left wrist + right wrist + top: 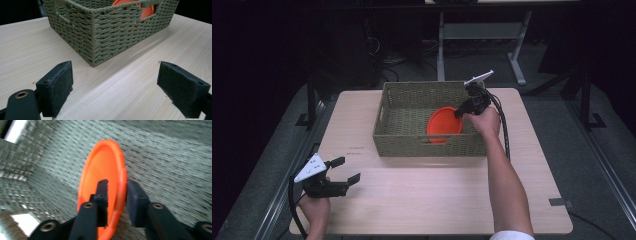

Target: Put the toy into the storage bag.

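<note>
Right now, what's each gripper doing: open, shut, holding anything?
Left gripper: open, holding nothing, low over the table near its front left corner.
Right gripper: shut on the rim of the orange plate, inside the woven basket.

Orange plate, olive woven basket

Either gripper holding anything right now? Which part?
The right gripper clamps the orange plate by its rim, one jaw on each face, inside the woven basket. The left gripper is open, holding nothing.
</note>
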A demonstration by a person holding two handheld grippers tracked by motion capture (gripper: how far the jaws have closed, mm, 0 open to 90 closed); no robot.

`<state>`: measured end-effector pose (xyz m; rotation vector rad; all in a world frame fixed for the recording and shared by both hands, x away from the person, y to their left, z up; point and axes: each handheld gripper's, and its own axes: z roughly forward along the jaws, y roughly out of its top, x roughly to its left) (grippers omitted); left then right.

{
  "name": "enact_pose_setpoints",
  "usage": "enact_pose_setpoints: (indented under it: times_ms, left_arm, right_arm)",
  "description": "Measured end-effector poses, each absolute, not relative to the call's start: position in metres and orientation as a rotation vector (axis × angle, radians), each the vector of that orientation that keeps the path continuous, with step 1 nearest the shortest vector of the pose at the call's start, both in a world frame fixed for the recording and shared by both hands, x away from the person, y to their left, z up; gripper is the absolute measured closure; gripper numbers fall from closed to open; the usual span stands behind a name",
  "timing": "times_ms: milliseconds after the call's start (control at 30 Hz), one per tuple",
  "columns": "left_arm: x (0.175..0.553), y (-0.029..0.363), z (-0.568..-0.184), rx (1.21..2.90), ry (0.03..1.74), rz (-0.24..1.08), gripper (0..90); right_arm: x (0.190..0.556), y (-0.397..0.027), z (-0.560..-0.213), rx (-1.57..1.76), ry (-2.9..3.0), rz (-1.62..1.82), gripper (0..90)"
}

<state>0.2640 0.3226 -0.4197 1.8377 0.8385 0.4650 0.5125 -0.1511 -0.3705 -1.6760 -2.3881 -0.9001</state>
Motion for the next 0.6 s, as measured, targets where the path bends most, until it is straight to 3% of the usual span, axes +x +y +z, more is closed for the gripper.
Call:
enact_pose_setpoints:
  times_ms: [333, 600]
  left_arm:
    - [0.2643, 0.3216, -0.4201, 1.851, 0.841, 0.468, 12.6]
    - [0.2641, 0.3195, -0.4206, 1.856, 0.84, 0.458, 12.7]
  right_arm:
    - [0.5104, -0.1511, -0.3709, -1.7, -2.453, -0.814, 58.6]
    - [0.5071, -0.1468, -0.3674, -1.657, -2.478, -0.812, 56.8]
